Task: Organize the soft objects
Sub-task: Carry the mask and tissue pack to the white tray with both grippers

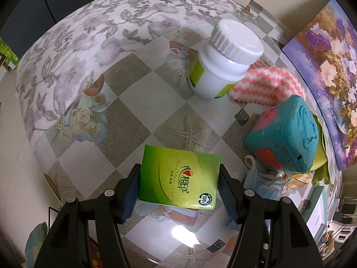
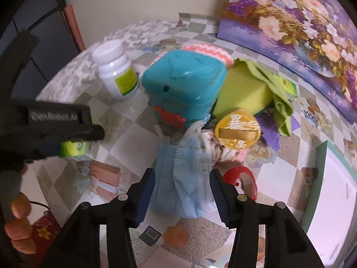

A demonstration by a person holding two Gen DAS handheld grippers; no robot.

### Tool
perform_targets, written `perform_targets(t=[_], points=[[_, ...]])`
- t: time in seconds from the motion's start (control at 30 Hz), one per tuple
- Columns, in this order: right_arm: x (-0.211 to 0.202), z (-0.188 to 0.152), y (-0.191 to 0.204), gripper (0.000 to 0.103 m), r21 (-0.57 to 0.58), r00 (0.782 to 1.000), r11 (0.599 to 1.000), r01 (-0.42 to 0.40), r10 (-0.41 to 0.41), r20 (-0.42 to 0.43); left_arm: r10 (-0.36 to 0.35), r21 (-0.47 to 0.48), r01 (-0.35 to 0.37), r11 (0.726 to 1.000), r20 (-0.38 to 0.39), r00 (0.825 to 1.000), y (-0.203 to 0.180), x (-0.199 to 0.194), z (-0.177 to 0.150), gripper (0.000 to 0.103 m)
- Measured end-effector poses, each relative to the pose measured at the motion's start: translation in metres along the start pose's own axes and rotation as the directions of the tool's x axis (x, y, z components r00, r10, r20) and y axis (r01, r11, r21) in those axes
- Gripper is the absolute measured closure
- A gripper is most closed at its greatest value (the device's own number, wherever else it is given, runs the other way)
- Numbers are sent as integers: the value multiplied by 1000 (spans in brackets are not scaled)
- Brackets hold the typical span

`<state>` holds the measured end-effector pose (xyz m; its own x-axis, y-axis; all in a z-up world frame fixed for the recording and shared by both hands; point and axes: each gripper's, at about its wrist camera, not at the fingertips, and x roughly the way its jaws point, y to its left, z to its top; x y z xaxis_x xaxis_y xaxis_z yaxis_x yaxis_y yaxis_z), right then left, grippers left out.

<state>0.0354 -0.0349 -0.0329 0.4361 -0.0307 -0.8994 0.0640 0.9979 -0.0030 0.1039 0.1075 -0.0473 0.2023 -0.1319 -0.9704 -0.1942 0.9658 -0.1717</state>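
- The left gripper (image 1: 178,186) is pointed steeply down at the checked tablecloth (image 1: 138,102), and a green tissue pack (image 1: 178,178) is bracketed by its blue pads (image 1: 131,192); the pads are seen at the pack's two edges, but whether they press on it cannot be told.
- The right gripper (image 2: 181,192) is held partly open over a blue face mask (image 2: 183,178), which lies flat on the cloth between the pads; no pinch on it is seen.
- Just behind the mask, a teal foam cube (image 2: 185,84), a yellow-green sponge (image 2: 243,91) and a gold-lidded cup (image 2: 237,131) are crowded together.
- A white bottle (image 1: 223,60) is stood near a pink-and-white zigzag cloth (image 1: 267,84).
- A floral painting (image 2: 290,26) is propped along the table's far edge.
- A person's fingers (image 2: 20,218) are glimpsed at the left of the right wrist view.
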Motion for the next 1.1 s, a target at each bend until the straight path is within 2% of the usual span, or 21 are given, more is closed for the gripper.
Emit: perform_targets(t=[0.1,0.43,0.53,0.73,0.77,0.83,0.9,1.03,1.1], points=[[10,-2,12,38,-65,999,997,47,-49,-24,6,-7,-6,1000,1,1000,5,0,1,36],[26,-15,29,34,-211,980,961,180,-193,-42,17,-13,-17,1000,-2,1000,10,0,5,36],[27,-18,32,34,-229,977,953,196,-210,-36,20,-16,-20,1000,-6,1000,12,1,5,36],[26,-18,28,35,-202,981,963,179,-191,-42,30,-22,-30,999,-13,999,20,6,4,36],[26,-18,29,37,-196,981,964,177,-189,-44,32,-21,-32,999,-13,999,21,6,4,36],[25,-17,26,58,-183,980,966,183,-195,-48,36,-21,-36,999,-15,999,23,7,4,36],[25,-14,22,67,-174,976,964,199,-211,-52,38,-21,-39,999,-17,999,24,7,4,36],[17,-9,8,76,-108,987,983,145,-151,-54,44,-18,-44,999,-14,999,22,7,4,36],[10,-5,0,77,-55,994,994,99,-101,-49,45,-17,-45,999,-12,999,20,10,4,36]])
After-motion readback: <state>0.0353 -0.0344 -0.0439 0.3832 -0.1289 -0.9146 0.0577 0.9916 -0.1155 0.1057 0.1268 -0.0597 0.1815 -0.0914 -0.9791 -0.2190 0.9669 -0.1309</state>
